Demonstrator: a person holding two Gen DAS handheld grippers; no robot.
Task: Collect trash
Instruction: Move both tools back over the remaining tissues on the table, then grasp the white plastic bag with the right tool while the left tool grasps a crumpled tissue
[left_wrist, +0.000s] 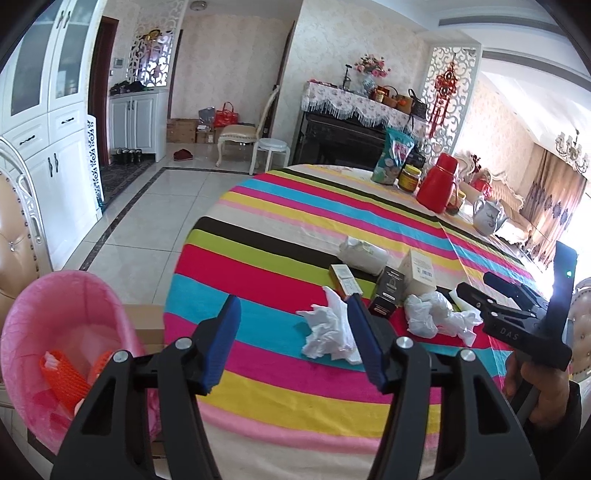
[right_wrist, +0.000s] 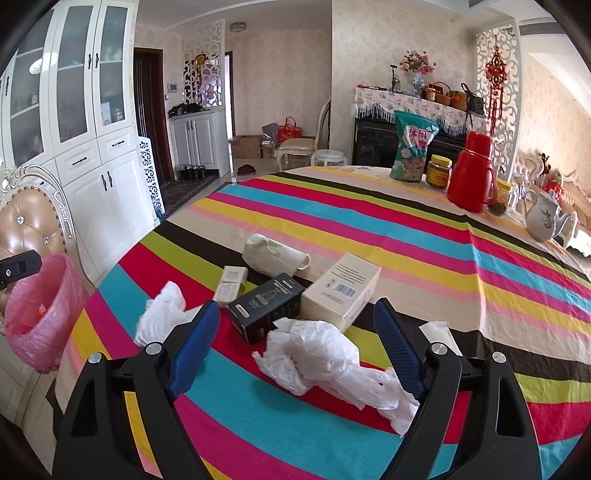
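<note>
Trash lies on the striped tablecloth (left_wrist: 295, 229). A crumpled white tissue (left_wrist: 328, 334) sits between and just beyond my left gripper's (left_wrist: 293, 306) open blue fingers. A crumpled white plastic bag (right_wrist: 317, 354) lies between my right gripper's (right_wrist: 297, 314) open fingers; it also shows in the left wrist view (left_wrist: 430, 314). Behind it are a black box (right_wrist: 264, 306), a cream box (right_wrist: 341, 291), a small tan box (right_wrist: 231, 282) and a white roll (right_wrist: 275, 254). The pink-lined bin (left_wrist: 59, 332) stands left of the table and holds orange foam netting. The right gripper also appears in the left wrist view (left_wrist: 476, 295).
At the table's far side stand a snack bag (right_wrist: 412, 147), a jar (right_wrist: 438, 171), a red thermos (right_wrist: 472, 173) and a white teapot (right_wrist: 543, 218). A padded chair (right_wrist: 29, 225) is at the left behind the bin. A cardboard box (left_wrist: 147, 325) sits beside the bin.
</note>
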